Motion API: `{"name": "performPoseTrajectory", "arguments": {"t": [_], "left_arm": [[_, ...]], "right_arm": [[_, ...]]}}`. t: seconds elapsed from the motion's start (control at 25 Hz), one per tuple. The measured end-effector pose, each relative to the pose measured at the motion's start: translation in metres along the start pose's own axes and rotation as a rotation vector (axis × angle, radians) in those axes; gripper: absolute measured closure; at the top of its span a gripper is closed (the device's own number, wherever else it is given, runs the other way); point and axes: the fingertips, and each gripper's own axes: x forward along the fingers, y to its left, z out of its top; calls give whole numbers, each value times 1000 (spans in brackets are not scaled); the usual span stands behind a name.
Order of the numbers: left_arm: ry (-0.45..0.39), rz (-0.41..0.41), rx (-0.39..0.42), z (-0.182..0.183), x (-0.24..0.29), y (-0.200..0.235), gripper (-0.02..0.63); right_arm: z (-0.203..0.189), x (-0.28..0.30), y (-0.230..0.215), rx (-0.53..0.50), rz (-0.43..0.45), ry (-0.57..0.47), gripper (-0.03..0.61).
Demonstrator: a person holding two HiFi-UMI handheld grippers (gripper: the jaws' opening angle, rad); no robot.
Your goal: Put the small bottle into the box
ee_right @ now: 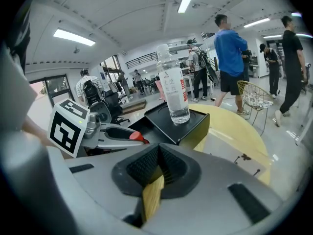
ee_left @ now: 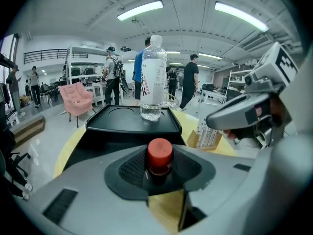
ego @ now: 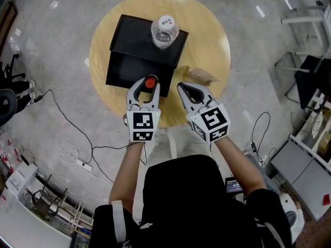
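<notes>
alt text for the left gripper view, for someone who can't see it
The left gripper is clamped on a small bottle with a red cap, held upright above a wooden table. Beyond it a tall clear water bottle stands on a black box, and the right gripper shows at the right.

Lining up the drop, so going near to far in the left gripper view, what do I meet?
First the small bottle, red cap up, gripped in the left claw; then the black box, the black lid behind it, and the clear water bottle standing on that lid.
</notes>
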Motion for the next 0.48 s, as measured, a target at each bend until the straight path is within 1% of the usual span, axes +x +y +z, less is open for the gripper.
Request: {"name": "performPoseTrajectory", "arguments": {"t": [0.12, 0.16, 0.24, 0.32, 0.48], "left_arm": [[-10, -7, 3, 2, 1, -1, 459], [-13, -7, 5, 2, 1, -1, 448], [-18, -10, 3, 3, 0, -2, 405], [-25, -15, -3, 5, -2, -1, 380], [-51, -30, -6, 13, -11, 1, 362]], "right_arm": [[-1, 0, 0, 2, -5, 3, 578], [-1, -1, 0, 2, -6, 3, 578], [-1, -2, 0, 1, -7, 3, 578], [1, -4, 2, -1, -8, -1, 578], [3, -8, 5, -8, -10, -8, 578]]}}
